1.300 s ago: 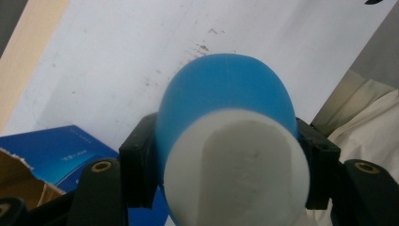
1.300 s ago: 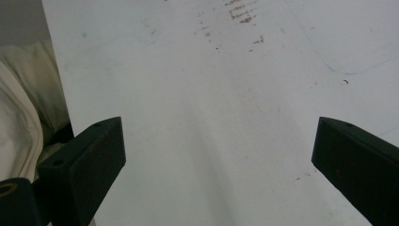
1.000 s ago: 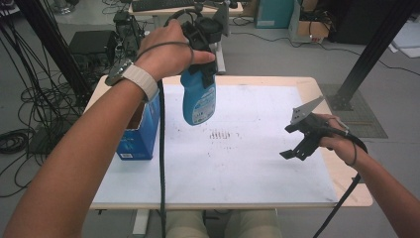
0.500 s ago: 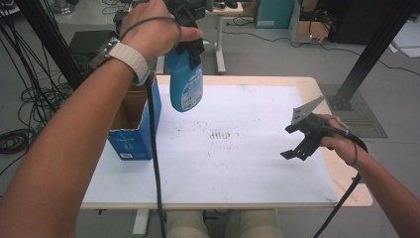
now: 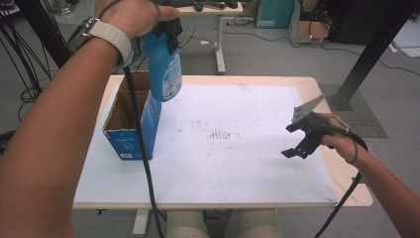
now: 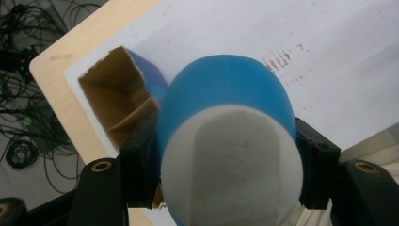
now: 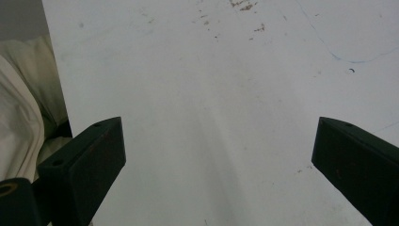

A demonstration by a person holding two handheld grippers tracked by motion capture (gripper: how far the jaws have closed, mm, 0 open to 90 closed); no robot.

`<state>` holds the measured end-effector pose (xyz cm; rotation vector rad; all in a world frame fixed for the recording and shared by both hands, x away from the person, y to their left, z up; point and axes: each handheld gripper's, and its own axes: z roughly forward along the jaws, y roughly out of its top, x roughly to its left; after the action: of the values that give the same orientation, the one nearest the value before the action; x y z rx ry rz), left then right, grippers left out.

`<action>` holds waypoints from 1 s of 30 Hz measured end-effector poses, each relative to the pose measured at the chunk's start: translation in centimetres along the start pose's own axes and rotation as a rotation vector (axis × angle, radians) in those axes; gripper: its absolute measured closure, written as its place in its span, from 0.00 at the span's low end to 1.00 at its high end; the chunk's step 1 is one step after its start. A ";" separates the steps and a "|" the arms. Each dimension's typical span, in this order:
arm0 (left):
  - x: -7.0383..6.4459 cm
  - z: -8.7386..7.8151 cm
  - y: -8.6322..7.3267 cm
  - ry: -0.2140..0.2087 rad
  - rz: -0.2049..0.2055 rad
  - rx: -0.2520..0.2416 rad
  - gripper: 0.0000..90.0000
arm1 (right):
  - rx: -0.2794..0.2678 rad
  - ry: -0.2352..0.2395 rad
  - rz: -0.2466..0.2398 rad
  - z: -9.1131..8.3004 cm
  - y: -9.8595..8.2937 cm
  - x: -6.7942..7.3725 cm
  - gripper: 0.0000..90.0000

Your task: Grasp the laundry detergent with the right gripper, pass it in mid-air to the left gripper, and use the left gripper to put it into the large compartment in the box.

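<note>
Bottle (image 5: 164, 67), one only, blue with a white cap, is hanging cap-up in the left hand-held gripper (image 5: 169, 33), whose two jaws are clamping its top, above the one open box (image 5: 130, 116). That blue cardboard box is standing at the left end of the worktop (image 5: 237, 84), on a white sheet (image 5: 237, 163). Right hand-held gripper (image 5: 302, 139) is hovering near the sheet's right edge, jaws wide apart, gripping nothing.

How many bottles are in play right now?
1: the blue bottle, clamped in the left gripper and hanging above the open cardboard box. The box's floor is partly hidden from view.
</note>
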<state>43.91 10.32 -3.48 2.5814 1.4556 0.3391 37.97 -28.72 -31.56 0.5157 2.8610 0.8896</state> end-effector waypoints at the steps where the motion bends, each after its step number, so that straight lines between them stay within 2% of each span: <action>1: 0.4 0.0 -0.1 0.006 -0.013 -0.002 0.42 | -0.001 -0.001 -0.001 0.0 0.0 0.0 0.03; 3: 0.9 -0.1 -0.1 0.014 -0.038 0.001 0.42 | -0.004 0.000 0.004 0.0 0.0 -0.1 0.03; 5: 1.6 0.0 -0.2 0.024 -0.063 0.001 0.42 | 0.015 -0.004 0.043 -0.2 -0.1 0.1 0.03; 8: 2.3 0.0 -0.4 0.035 -0.088 0.012 0.42 | 0.014 -0.008 0.048 -0.3 -0.1 0.0 0.03; 11: 2.8 0.2 -0.6 0.050 -0.115 0.014 0.42 | 0.015 -0.008 0.049 -0.2 -0.2 -0.1 0.03; 13: 3.2 0.3 -0.8 0.057 -0.127 0.018 0.42 | -0.008 -0.005 0.016 0.0 -0.3 -0.3 0.03; 15: 3.6 0.3 -1.0 0.059 -0.142 0.025 0.42 | -0.009 -0.003 0.013 0.2 -0.3 -0.3 0.03; 21: 4.8 0.5 -1.7 0.071 -0.197 0.029 0.42 | -0.008 -0.006 0.024 0.3 -0.3 -0.4 0.03; 29: 6.1 1.8 -2.9 0.091 -0.274 0.033 0.42 | -0.016 -0.003 0.021 0.6 -0.3 -0.5 0.03; 30: 6.2 1.9 -3.0 0.091 -0.272 0.032 0.42 | -0.015 -0.003 0.020 0.6 -0.3 -0.5 0.03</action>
<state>45.11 17.15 -5.33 2.3760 1.8292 0.4020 38.47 -28.84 -32.27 0.5442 2.8490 0.9123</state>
